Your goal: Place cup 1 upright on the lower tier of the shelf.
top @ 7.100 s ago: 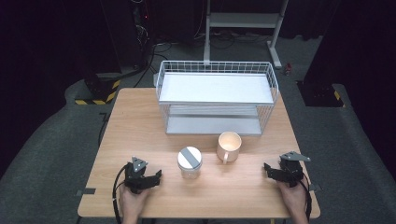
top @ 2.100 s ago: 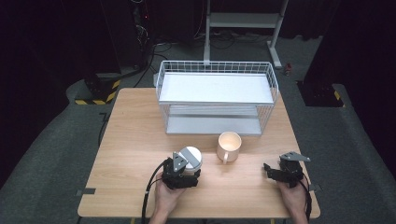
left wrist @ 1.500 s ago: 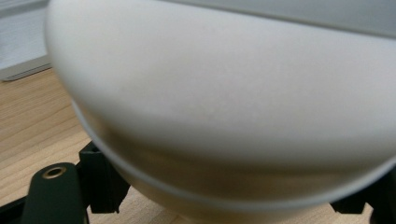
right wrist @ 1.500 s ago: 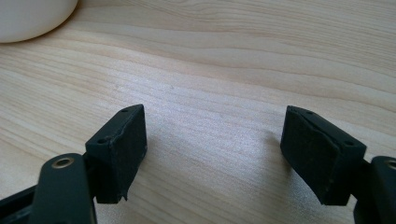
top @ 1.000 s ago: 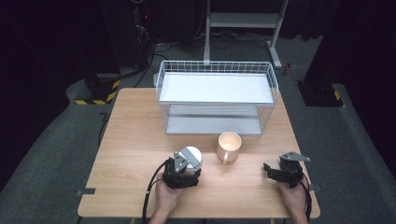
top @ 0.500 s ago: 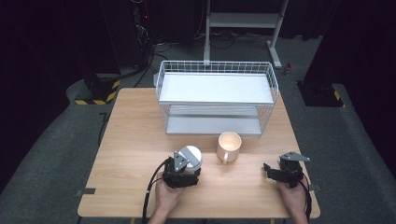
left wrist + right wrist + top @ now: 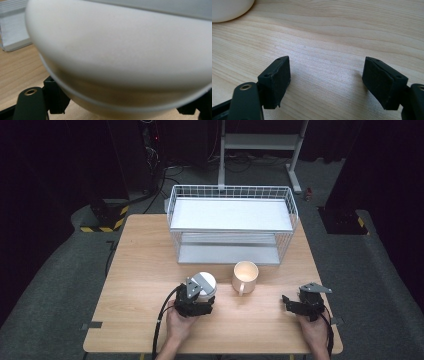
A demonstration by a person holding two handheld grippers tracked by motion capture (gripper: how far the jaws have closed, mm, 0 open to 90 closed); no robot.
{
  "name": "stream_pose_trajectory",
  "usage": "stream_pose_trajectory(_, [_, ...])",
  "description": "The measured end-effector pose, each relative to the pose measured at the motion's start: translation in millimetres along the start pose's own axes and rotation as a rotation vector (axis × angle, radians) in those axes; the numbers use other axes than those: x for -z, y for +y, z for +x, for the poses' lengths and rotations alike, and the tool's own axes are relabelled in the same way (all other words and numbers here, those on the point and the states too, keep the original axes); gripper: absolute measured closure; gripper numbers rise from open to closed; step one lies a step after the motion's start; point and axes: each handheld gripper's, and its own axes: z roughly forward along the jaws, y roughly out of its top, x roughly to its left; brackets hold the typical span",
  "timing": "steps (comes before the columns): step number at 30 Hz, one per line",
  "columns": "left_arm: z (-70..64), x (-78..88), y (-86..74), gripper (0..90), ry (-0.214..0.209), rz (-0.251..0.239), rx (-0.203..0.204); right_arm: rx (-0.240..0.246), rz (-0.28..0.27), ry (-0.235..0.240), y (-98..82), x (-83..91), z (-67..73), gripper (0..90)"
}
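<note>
Progress, as we judge it, stops at the grasp: our left claw grips the white canister on the counter before the wire rack, unlifted, while our right claw rests spread and empty.

1. In the left gripper view, the white container sits so close to the lens that its top and right side are cut off and its surface is blurred.
2. The container hides most of both jaws of the left gripper, so their contact with it cannot be judged.
3. In the high view, the left gripper's grey plate covers part of the container's lid.
4. In the right gripper view, the mug, beyond the jaws, is cut off at the top left corner.
</note>
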Motion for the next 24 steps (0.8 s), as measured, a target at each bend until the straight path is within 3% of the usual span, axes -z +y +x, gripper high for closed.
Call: stream_pose_trajectory(24, [12.5,-8.1,20.5,19.3,-0.007,-0.008,0.026,0.001,0.0,0.001,0.0,0.0,0.0,22.9])
